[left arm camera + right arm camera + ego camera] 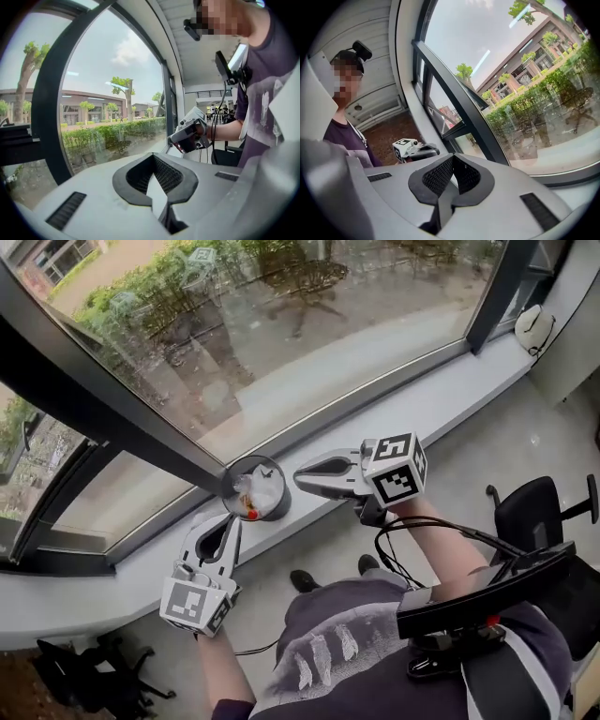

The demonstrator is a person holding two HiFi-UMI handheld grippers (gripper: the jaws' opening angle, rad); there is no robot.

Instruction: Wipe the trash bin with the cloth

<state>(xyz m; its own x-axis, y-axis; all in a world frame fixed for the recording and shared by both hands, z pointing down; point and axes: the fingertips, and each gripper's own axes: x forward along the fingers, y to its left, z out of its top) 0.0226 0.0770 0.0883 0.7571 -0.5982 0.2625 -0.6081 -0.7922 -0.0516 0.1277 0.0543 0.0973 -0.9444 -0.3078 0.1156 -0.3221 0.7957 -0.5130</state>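
Note:
A small round trash bin (255, 488) stands on the grey window sill (422, 399), holding crumpled white material and a red-orange bit. My left gripper (231, 520) points up at the bin's near left rim, jaws shut and empty. From the right, my right gripper (300, 477) points at the bin's rim, also shut with nothing in it. In the left gripper view the shut jaws (153, 161) face the window, with the right gripper (189, 134) beyond them. The right gripper view shows its shut jaws (452, 161) and the left gripper (412, 148) behind. No cloth is visible.
A thick dark window post (122, 418) meets the sill right beside the bin. A white object (534, 329) lies on the sill's far right end. A black office chair (536, 512) stands at right, another (94, 676) at lower left. Cables hang from the right gripper.

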